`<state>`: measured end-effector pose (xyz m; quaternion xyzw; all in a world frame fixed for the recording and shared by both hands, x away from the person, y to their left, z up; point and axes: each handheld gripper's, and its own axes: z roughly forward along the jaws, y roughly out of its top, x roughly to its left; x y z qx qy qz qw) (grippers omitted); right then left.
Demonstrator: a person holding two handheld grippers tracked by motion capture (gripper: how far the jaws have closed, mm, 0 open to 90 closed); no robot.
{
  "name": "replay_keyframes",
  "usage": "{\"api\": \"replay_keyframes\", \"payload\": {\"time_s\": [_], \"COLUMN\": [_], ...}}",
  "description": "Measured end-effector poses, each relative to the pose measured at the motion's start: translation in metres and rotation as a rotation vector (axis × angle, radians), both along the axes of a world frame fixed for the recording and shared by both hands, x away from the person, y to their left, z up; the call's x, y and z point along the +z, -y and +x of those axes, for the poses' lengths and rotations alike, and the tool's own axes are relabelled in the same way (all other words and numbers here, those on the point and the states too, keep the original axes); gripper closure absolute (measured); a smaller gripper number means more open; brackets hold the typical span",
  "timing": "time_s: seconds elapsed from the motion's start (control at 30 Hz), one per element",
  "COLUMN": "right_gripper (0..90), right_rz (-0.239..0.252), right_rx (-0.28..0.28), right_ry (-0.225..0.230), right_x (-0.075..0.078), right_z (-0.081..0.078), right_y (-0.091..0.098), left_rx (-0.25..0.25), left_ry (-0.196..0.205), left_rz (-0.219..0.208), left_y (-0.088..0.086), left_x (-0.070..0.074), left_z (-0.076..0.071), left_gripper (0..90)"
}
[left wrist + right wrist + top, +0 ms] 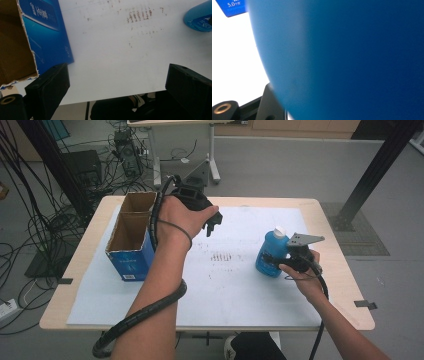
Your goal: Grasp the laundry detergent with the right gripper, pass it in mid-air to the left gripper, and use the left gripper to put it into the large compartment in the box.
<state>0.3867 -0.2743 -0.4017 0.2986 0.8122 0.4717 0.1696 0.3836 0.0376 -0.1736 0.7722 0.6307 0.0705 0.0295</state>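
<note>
- The right gripper is clamping the blue bottle, which is standing upright on the white mat, ready for lifting.
- The left gripper is hovering with jaws spread wide and empty beside the open cardboard box, probably the bottle's destination.

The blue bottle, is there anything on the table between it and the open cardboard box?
Nothing on the white sheet lies between the blue bottle, clamped in the right gripper, and the cardboard box. The left gripper hangs open above that stretch, beside the box.
</note>
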Motion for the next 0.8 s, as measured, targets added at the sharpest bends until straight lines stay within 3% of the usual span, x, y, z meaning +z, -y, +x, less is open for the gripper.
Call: {"api": "replay_keyframes", "payload": {"time_s": [0.53, 0.8], "right_gripper": [45.0, 45.0], "right_rz": [-0.035, -0.034], "right_rx": [0.022, 0.031], "right_ry": [-0.001, -0.023], "right_x": [0.005, 0.025], "right_z": [0.001, 0.007], "right_y": [-0.004, -0.009], "left_rx": [-0.030, -0.058], "left_ry": [0.008, 0.022], "left_rz": [0.000, 0.003], "left_y": [-0.003, -0.008], "left_x": [0.006, 0.014], "left_z": [0.001, 0.002], "left_gripper": [5.9, 5.7]}}
